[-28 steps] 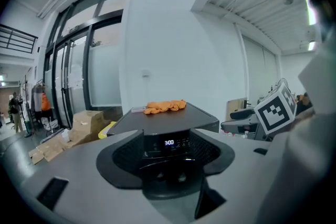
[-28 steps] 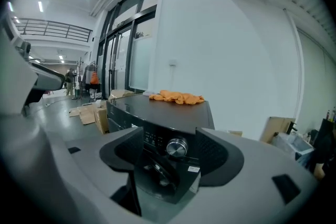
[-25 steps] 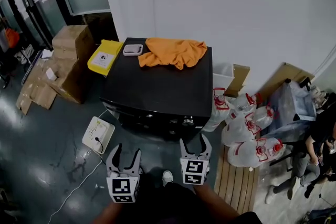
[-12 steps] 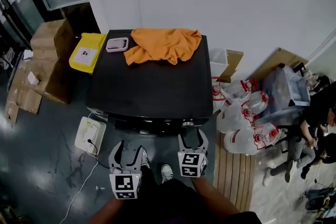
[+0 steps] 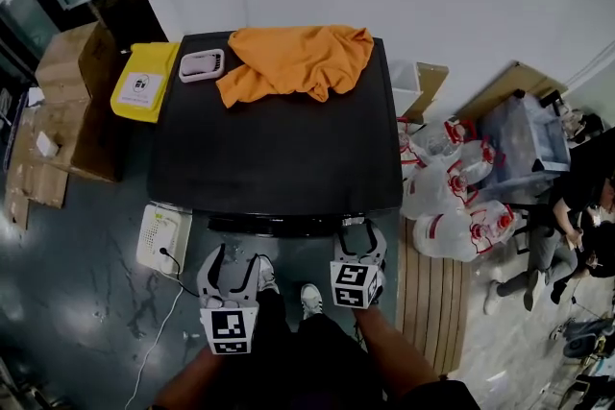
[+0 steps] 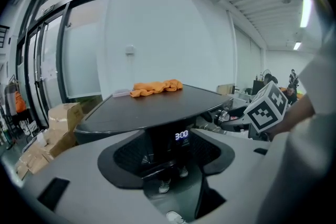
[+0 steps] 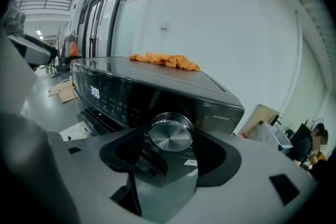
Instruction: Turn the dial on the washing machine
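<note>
A black washing machine (image 5: 279, 158) stands against the white wall, with an orange cloth (image 5: 293, 60) on its lid. In the right gripper view its silver dial (image 7: 170, 132) sits on the front panel, to the right of the lit display (image 7: 95, 92) reading 3:00. My right gripper (image 5: 360, 229) (image 7: 170, 140) is open, with one jaw on each side of the dial and a gap to either jaw. My left gripper (image 5: 233, 256) (image 6: 173, 160) is open and holds nothing; it points at the display (image 6: 181, 135) from a little in front of the machine.
A yellow box (image 5: 144, 82) and a small white tray (image 5: 201, 65) lie at the lid's back left. Cardboard boxes (image 5: 62, 101) stand to the left. A white device (image 5: 163, 237) with a cable lies on the floor. Filled plastic bags (image 5: 452, 206), a wooden pallet (image 5: 428, 302) and a seated person (image 5: 586, 226) are on the right.
The person has stepped up to the machine. Both grippers have moved forward to its front panel, and the right gripper's jaws now stand on either side of the dial.
</note>
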Demonstrator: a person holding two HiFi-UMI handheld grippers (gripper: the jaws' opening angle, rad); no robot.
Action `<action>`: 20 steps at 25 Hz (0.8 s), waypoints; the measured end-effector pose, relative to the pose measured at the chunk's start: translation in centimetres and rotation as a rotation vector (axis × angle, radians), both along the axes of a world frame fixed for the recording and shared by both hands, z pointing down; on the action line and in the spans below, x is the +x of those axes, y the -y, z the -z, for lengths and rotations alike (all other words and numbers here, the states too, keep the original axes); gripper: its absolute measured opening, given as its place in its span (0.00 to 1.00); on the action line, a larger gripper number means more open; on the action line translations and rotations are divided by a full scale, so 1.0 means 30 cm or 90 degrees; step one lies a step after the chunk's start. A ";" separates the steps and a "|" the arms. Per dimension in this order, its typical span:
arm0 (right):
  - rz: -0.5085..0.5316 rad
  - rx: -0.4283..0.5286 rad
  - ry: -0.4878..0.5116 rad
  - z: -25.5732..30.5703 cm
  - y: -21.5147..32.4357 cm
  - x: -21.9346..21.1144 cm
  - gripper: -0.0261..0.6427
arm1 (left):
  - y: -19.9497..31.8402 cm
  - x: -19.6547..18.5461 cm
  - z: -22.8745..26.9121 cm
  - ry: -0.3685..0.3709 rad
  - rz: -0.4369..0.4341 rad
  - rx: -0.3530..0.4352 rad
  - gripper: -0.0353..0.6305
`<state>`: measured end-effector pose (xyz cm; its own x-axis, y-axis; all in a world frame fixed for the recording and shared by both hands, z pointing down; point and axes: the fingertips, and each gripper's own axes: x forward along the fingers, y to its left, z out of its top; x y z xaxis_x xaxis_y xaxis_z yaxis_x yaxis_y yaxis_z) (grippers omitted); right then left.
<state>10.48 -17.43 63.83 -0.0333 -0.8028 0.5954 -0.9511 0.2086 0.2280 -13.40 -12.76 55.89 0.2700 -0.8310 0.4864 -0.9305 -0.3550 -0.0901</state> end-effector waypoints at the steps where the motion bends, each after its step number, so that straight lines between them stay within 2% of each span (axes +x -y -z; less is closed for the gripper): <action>1: -0.002 0.001 -0.001 -0.004 0.006 0.002 0.50 | 0.004 0.001 -0.003 0.000 0.000 -0.002 0.45; 8: -0.018 0.005 0.018 -0.019 0.017 0.016 0.47 | -0.012 0.014 -0.020 -0.003 -0.007 -0.012 0.45; 16: -0.044 -0.011 0.156 -0.031 0.014 0.032 0.46 | -0.035 0.026 -0.007 -0.015 0.003 -0.010 0.45; 20: -0.063 -0.026 0.249 -0.036 0.014 0.039 0.46 | -0.038 0.036 0.004 -0.019 0.007 -0.005 0.45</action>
